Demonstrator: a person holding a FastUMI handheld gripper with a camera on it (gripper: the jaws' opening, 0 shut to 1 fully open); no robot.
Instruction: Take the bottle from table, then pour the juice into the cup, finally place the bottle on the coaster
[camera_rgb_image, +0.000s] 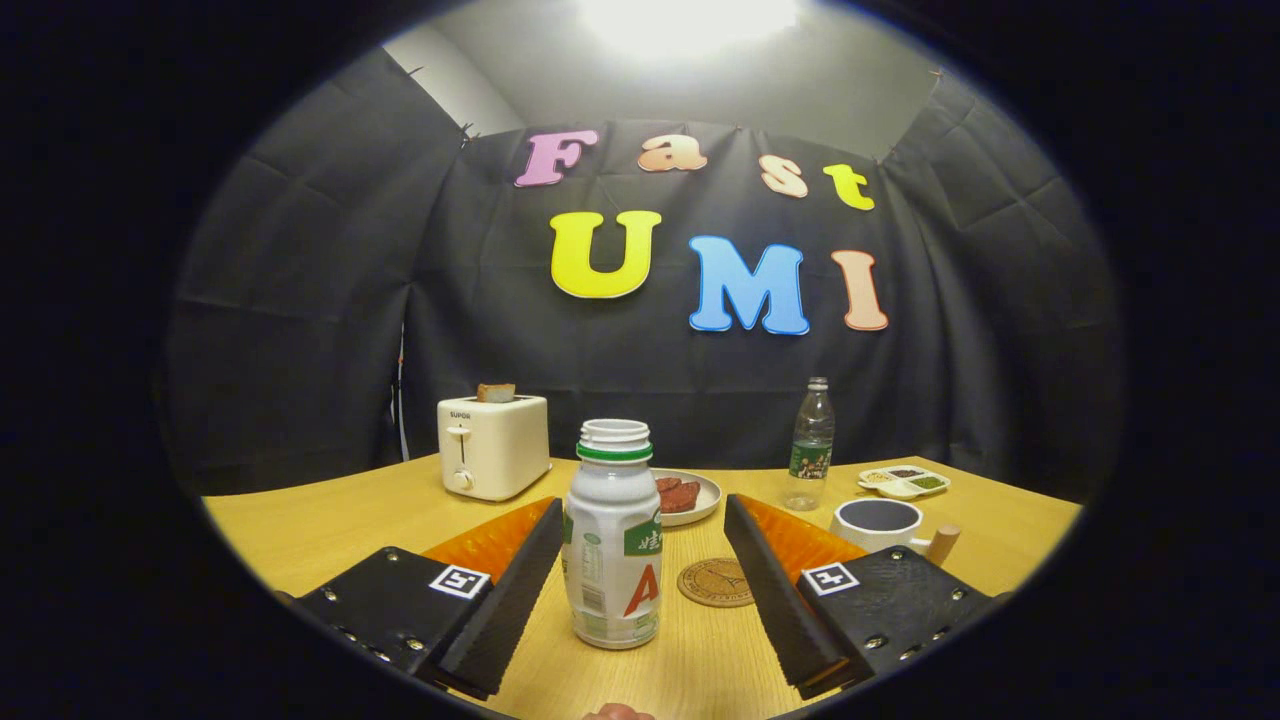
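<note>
A white juice bottle (612, 540) with a green neck ring and no cap stands upright on the wooden table (330, 530). It sits between the fingers of my gripper (645, 520), close to the left finger and apart from the right one. The gripper is open and neither finger presses on the bottle. A round brown coaster (715, 582) lies flat just right of the bottle, between the fingers. A white cup (880, 524) with a wooden handle stands beyond the right finger.
A white toaster (492, 446) with a slice in it stands at the back left. A plate (700, 490) with red food lies behind the bottle. A clear water bottle (810, 445) and a small divided dish (903, 482) stand at the back right.
</note>
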